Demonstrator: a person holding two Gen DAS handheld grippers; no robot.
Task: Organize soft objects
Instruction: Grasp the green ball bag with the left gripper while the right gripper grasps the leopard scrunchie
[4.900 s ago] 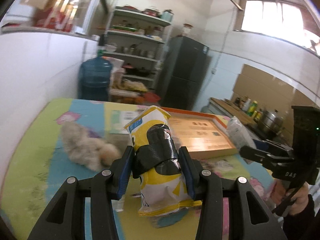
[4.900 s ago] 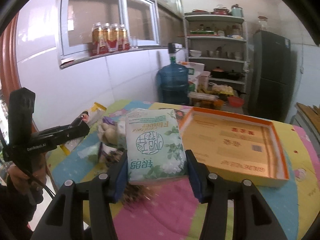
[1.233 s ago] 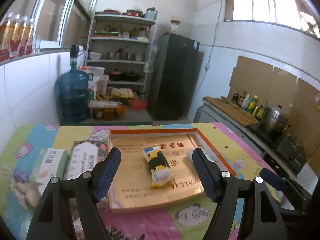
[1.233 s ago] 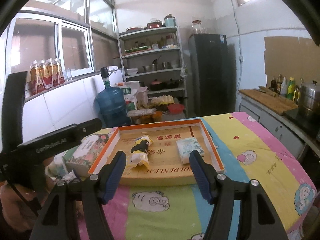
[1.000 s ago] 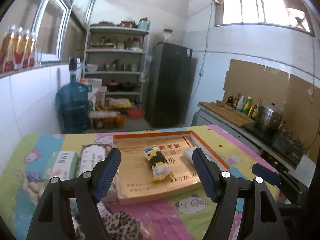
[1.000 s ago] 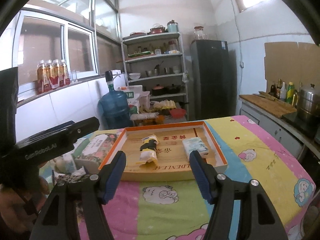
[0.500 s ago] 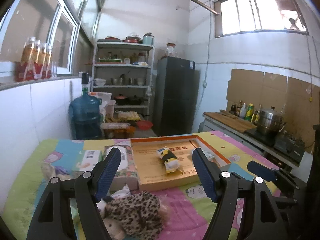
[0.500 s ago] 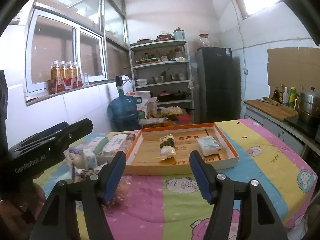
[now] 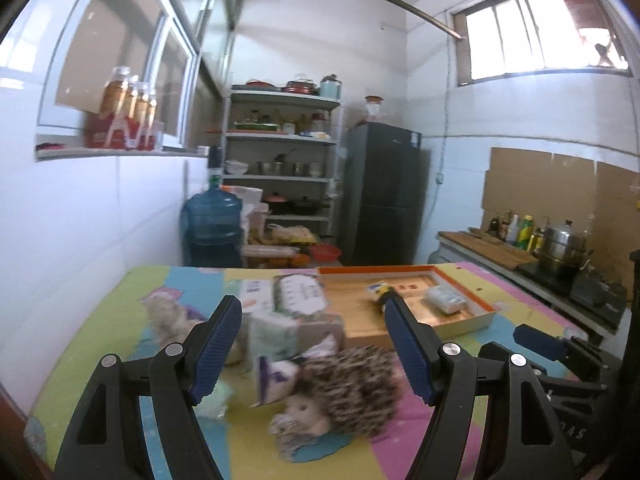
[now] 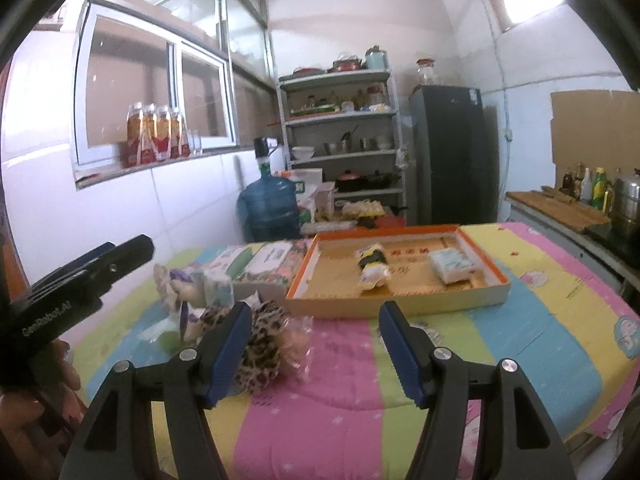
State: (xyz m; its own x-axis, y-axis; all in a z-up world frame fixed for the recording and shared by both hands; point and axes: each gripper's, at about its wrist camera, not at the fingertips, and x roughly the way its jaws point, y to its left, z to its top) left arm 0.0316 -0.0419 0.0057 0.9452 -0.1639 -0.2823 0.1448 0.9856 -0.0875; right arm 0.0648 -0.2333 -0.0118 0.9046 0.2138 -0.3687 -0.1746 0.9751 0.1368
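Quilted table [image 10: 540, 300] bearing orange tray [image 10: 460, 294], hedgehog toy [image 9: 352, 392], tissue packs [image 10: 256, 264].

Hedgehog toy [image 9: 344, 392] — plush, seemingly.

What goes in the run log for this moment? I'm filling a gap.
left gripper: open | right gripper: open | tray: snack bag, tissue pack | hedgehog plush: on table

Motion blurs the hedgehog toy [image 9: 344, 390] and tissue packs [image 9: 276, 330].
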